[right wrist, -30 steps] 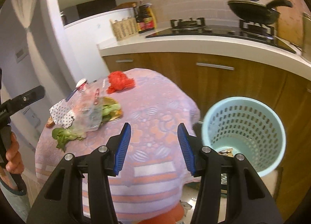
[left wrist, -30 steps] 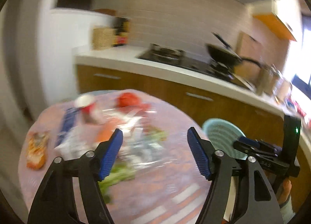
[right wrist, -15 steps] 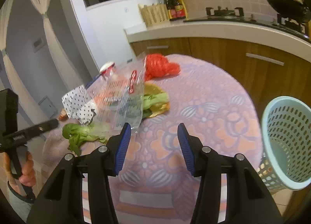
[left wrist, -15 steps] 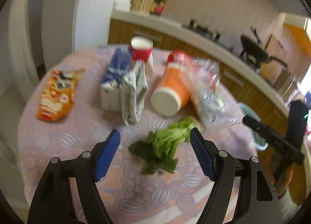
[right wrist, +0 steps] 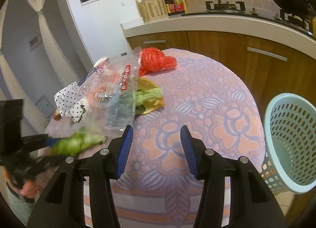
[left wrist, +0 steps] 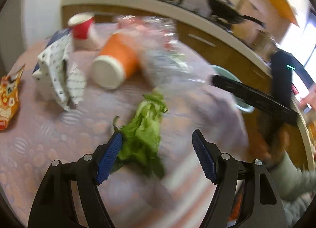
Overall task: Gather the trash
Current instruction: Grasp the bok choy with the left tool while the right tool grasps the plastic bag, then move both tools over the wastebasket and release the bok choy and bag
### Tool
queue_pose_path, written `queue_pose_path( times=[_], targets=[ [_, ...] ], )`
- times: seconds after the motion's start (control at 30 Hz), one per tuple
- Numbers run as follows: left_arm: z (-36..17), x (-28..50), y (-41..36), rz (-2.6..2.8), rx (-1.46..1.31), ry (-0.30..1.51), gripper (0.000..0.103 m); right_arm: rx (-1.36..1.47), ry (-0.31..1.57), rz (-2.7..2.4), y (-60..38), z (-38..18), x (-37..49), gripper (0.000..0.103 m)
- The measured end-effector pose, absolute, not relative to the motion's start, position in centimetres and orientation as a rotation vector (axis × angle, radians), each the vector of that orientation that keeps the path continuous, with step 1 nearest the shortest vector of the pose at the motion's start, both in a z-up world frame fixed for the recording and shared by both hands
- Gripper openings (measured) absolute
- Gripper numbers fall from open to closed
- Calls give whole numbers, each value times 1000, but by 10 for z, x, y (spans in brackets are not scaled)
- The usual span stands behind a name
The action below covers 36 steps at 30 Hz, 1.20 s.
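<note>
Left gripper (left wrist: 157, 156) gapes around the lettuce leaf (left wrist: 144, 129), apparently unpinched; right gripper (right wrist: 156, 149) open, empty. Ahead: orange cup (left wrist: 116, 61), plastic wrapper (right wrist: 114, 97) uncollected; bin (right wrist: 290, 141) rightward.

Your left gripper (left wrist: 157, 149) has dropped toward the counter (left wrist: 59, 129) and tilted down: a second ago it looked across at the stove, now it straddles the lettuce leaf (left wrist: 144, 129), its left pad against the leaf's edge and its right pad clear of it. The jaws stand apart, not pressing. Your right gripper (right wrist: 156, 147) has swung left and lower, so the blue basket (right wrist: 292, 145) has slid from in front of it to the right edge, and the clear plastic bag (right wrist: 112, 97) now sits closer ahead.
</note>
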<state>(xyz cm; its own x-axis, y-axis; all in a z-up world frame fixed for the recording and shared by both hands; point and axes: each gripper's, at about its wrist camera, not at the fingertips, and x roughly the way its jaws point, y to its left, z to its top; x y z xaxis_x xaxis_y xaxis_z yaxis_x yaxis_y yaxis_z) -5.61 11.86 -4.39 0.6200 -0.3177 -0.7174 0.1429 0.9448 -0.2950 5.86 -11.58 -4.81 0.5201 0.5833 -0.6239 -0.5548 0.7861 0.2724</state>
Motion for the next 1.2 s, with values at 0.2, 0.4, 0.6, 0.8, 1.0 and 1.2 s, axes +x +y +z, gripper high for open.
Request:
queue_pose_path(
  times=[0.2, 0.4, 0.6, 0.8, 1.0, 1.2],
  targets=[
    [-31, -54, 123, -134, -125, 842, 72, 56, 779, 684, -119, -51, 63, 47],
    [-55, -23, 106, -192, -109, 933, 72, 21, 759, 686, -114, -41, 68, 47],
    [-64, -29, 98, -113, -98, 920, 28, 4, 776, 758, -96, -29, 75, 57],
    [-69, -44, 109, -121, -171, 865, 27, 117, 930, 816, -68, -42, 99, 62],
    [-70, -46, 108, -120, -164, 860, 28, 182, 1043, 882, -45, -57, 105, 47],
    [-68, -50, 97, -90, -163, 856, 27, 159, 974, 887, -57, -43, 84, 7]
  ],
)
